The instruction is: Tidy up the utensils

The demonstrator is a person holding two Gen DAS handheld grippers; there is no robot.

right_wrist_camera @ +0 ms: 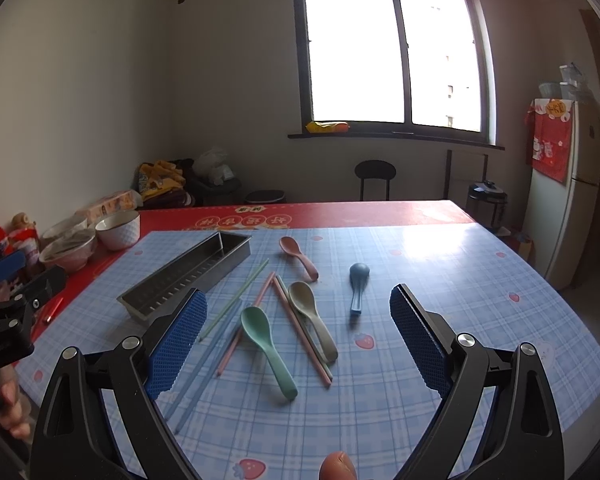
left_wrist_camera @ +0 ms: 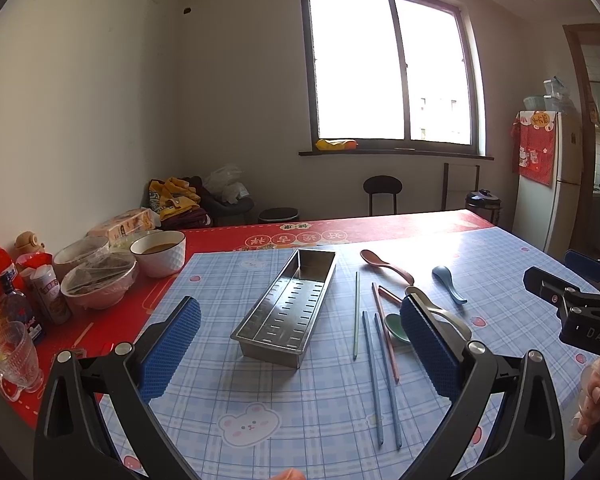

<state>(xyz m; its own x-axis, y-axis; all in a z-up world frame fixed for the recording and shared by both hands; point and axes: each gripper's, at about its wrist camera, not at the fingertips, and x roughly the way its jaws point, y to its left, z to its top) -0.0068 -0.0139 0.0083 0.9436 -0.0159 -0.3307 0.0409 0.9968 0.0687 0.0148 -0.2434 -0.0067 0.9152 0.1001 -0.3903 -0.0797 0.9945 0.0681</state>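
Right wrist view shows the right tongs [right_wrist_camera: 296, 336] spread wide and empty above a loose heap on the counter [right_wrist_camera: 480, 280]: a green spoon [right_wrist_camera: 266, 348], an olive spoon [right_wrist_camera: 312, 316], a pink spoon [right_wrist_camera: 298, 258] and a blue spoon [right_wrist_camera: 358, 286] among crossed chopsticks [right_wrist_camera: 300, 332], with the empty steel tray [right_wrist_camera: 188, 274] just to their left. These look light, stiff and smooth, so I judge they will slip or pivot unless pinched across the handle near its middle, and the thin chopsticks lying flat will be hardest to lift. Left tongs [left_wrist_camera: 300, 344] are likewise apart and empty, hovering before the tray.
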